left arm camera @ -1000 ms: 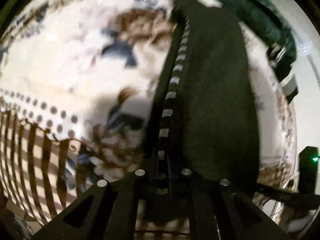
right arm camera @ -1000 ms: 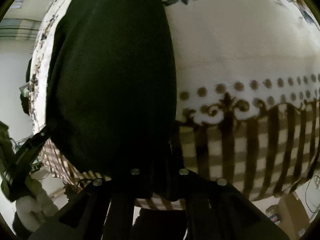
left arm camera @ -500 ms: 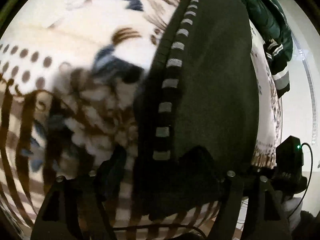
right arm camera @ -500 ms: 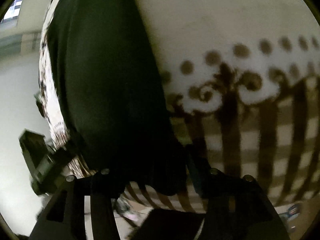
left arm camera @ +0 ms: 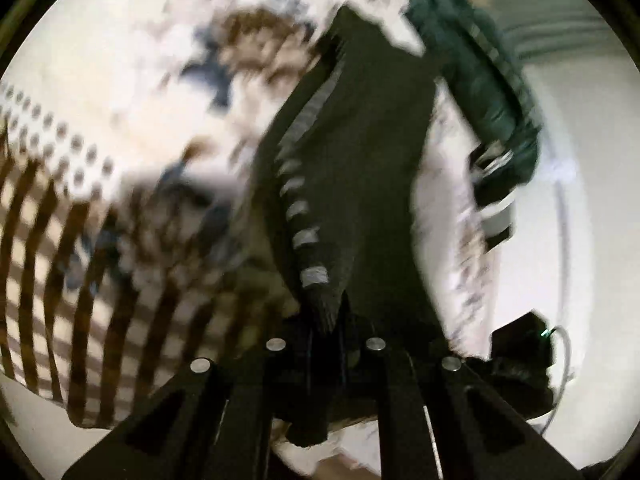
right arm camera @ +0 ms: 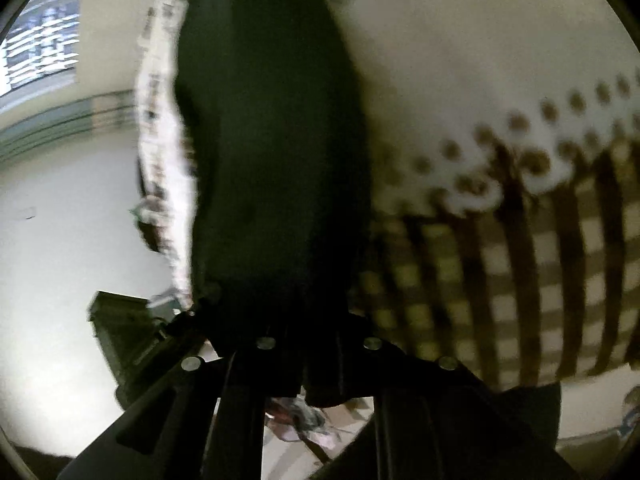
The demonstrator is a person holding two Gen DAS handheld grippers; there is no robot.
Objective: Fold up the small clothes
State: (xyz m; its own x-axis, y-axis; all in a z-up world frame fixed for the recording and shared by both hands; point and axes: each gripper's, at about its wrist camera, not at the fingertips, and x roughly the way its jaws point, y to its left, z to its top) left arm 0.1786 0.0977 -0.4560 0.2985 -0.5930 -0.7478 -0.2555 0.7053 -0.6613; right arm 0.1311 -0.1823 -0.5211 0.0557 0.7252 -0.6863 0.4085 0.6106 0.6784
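Two grippers, one dark garment between them. Left gripper (left arm camera: 326, 344) low in the frame's middle, jaws pressed together on a corner of the black garment (left arm camera: 360, 168); cloth bunched between the fingers and hanging a little below them. Garment stretched from that pinch up toward the upper middle of the frame, a line of grey dashes (left arm camera: 308, 236) down its left edge. Patterned blanket (left arm camera: 100, 92) filling the left half: cream ground, blurred brown and blue flowers, a dotted band, brown checks toward the lower left. Dark green jacket (left arm camera: 480, 80) at upper right, just beyond the garment's far end. Small black device with a green light (left arm camera: 524, 340) at lower right. Much motion blur throughout.

Right gripper (right arm camera: 320, 352) at bottom centre of its view, jaws likewise closed on the black garment (right arm camera: 276, 152), which rises as a broad dark shape through the middle. Same blanket (right arm camera: 500, 80) to the right, dots and checks (right arm camera: 520, 260) in the lower right. Pale floor (right arm camera: 72, 240) on the left. Dark boxy object (right arm camera: 120, 320) at lower left, too blurred to identify.
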